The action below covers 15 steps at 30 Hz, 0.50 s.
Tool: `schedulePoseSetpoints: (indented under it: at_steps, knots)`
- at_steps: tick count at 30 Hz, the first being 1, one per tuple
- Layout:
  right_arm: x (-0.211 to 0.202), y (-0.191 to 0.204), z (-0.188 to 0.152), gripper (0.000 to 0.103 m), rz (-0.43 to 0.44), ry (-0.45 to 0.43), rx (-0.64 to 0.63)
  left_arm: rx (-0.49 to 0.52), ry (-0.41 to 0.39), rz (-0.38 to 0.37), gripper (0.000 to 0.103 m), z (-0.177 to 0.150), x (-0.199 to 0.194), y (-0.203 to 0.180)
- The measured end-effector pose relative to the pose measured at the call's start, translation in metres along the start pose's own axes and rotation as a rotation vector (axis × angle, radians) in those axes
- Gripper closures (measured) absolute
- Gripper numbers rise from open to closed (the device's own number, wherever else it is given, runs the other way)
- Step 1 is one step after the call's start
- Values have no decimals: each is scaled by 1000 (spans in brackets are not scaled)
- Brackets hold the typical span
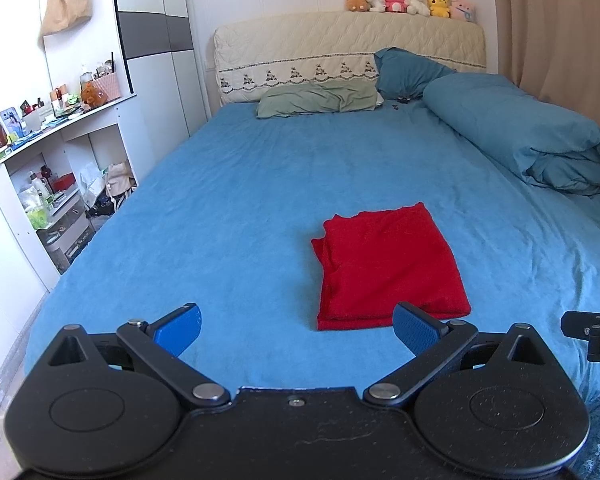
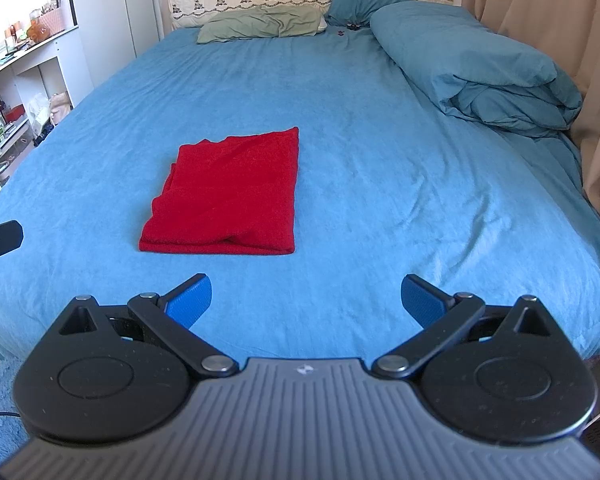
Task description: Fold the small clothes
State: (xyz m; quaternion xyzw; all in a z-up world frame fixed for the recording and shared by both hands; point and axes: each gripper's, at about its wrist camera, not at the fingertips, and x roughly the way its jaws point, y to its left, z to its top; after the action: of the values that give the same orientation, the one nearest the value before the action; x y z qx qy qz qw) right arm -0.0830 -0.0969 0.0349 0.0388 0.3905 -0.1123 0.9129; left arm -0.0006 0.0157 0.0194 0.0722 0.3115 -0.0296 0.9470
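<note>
A red garment (image 1: 388,268) lies folded in a neat rectangle on the blue bed sheet (image 1: 240,184); it also shows in the right wrist view (image 2: 228,192). My left gripper (image 1: 296,328) is open and empty, held near the foot of the bed, just short of the garment's near edge. My right gripper (image 2: 306,300) is open and empty, also at the foot of the bed, with the garment ahead and to its left. A part of the right gripper shows at the right edge of the left wrist view (image 1: 592,334).
A rolled teal duvet (image 1: 520,132) lies along the bed's right side. Pillows (image 1: 320,98) and a headboard (image 1: 348,40) with plush toys (image 1: 408,0) are at the far end. A cluttered white shelf unit (image 1: 56,160) stands left. A beige curtain (image 2: 540,40) hangs right.
</note>
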Motion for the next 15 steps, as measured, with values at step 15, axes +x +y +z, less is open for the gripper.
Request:
schedulePoseSetpoints:
  at_steps: [15]
  knots:
    - [-1,0,3,0,2,-1,-5,13,-25,9,0,-1,0,-3]
